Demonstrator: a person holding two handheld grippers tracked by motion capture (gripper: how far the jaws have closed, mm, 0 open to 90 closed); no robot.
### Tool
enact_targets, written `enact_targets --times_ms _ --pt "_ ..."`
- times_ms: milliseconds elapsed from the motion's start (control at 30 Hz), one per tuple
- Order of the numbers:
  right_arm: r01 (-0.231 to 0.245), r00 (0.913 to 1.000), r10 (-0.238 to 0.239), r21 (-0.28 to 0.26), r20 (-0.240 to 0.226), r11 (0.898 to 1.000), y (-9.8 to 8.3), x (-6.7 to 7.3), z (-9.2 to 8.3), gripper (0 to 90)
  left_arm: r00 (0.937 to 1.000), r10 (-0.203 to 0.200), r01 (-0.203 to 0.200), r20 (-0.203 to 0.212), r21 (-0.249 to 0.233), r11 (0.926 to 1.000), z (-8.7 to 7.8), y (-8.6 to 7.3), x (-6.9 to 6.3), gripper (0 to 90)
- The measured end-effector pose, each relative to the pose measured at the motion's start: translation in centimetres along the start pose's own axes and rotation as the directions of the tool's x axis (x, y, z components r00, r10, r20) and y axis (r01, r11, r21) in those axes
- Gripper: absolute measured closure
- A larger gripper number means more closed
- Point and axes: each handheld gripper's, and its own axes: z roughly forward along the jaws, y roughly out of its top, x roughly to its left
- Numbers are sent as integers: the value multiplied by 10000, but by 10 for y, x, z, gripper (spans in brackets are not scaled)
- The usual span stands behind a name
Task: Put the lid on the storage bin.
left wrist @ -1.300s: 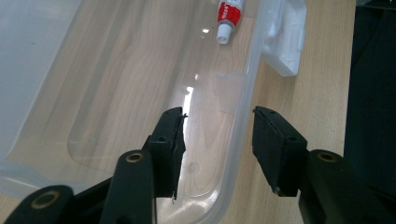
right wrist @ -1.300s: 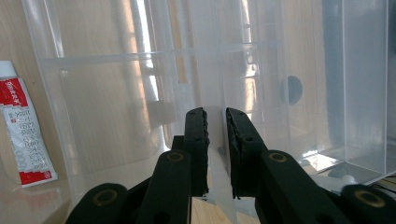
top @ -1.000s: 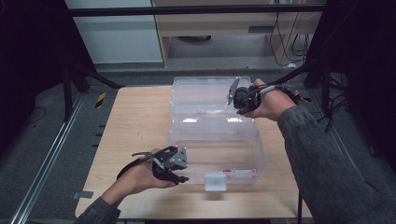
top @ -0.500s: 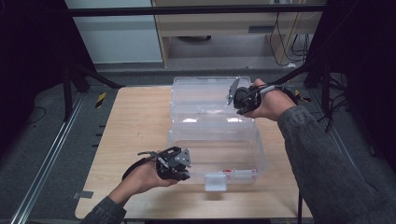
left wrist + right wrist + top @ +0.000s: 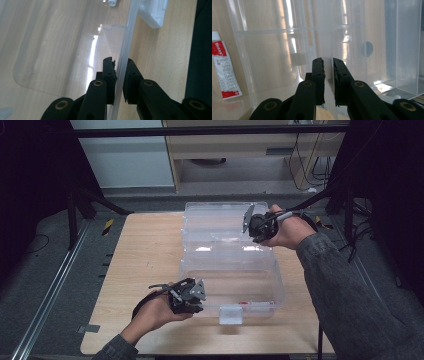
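Both grippers are clamping the clear plastic bin (image 5: 230,285) w/ jaws nearly together: left gripper (image 5: 120,76) is pinching its thin front wall, right gripper (image 5: 328,77) is squeezing the glossy see-thru lid (image 5: 287,37). Red-white tube (image 5: 223,67) is lying left of right fingers.

The right gripper (image 5: 328,82) has two black jaws that come up from the bottom. They are pressed on a thin see-through plastic wall of a clear plastic box (image 5: 352,37), one jaw on each side of it. Through the plastic you can see the light wooden table (image 5: 219,30). At the far left lies a small white tube with red ends (image 5: 223,68), flat inside the box.
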Motion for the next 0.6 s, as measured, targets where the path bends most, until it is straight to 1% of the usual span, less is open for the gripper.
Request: enact_targets --times_ms 33,67,133,200,333,467,567,600 --pt "0 10000 0 0 0 10000 0 0 0 811 10000 0 0 0 0 10000 0 0 0 814" --pt "-50 9999 50 67 -112 10000 1 -1 -1 816 10000 6 -6 -81 -5 10000 0 0 -1 814" --pt "-71 9999 72 48 -129 10000 2 0 -1 819 10000 -17 17 -91 -22 10000 0 0 -1 814" --pt "10 9998 -9 43 -195 10000 3 0 -2 829 9999 9 -10 -148 -102 9999 0 0 -1 814" --pt "72 9999 -71 91 -137 9999 4 1 -3 836 9996 -144 140 -226 -172 9998 0 0 -2 812" --pt "46 9999 -44 137 -150 9999 5 4 -6 842 9996 -201 198 -187 -155 9997 0 0 -1 810" --pt "70 9999 -70 94 -88 9999 6 5 -7 845 9995 -235 231 -205 -192 9995 0 -1 -1 809" --pt "69 9999 -68 26 -142 10000 6 5 -8 850 9994 -279 274 -228 -205 9994 0 -1 -1 808"
